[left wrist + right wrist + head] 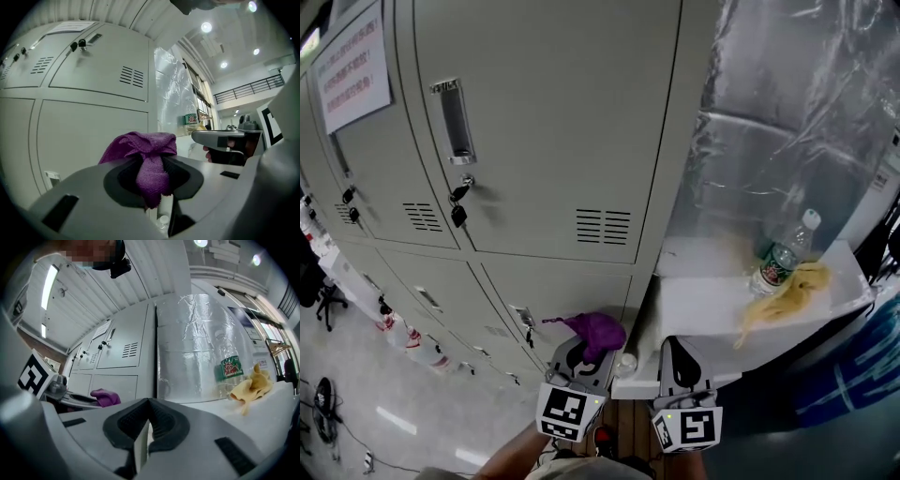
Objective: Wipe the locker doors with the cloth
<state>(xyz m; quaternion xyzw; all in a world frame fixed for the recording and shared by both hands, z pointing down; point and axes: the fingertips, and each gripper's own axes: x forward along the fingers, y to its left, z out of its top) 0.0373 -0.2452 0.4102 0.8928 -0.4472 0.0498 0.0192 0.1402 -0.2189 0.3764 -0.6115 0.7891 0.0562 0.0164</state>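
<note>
At the upper left of the head view a notice [352, 66] is seen on a locker door. The lockers [544, 141] fill the left and the middle of the frame, and keys [457, 202] hang from a lock under a handle. At the lower middle the left gripper [584, 354] is held in front of a lower door [572, 291]. Its jaws are closed on the purple cloth [598, 330], which is pinched between the pads and bunched above the tips. Whether the cloth touches the door cannot be told. Just to the right, the right gripper [673, 349] is held with its jaws closed tip to tip, and nothing is gripped in them. It is near the front edge of a white shelf [703, 305]. On the shelf, at the right, a bottle [781, 255] stands upright, and a yellow rag [787, 286] lies just beside it. Behind them, at the upper right, a wall is covered by silver film [787, 122].
</note>
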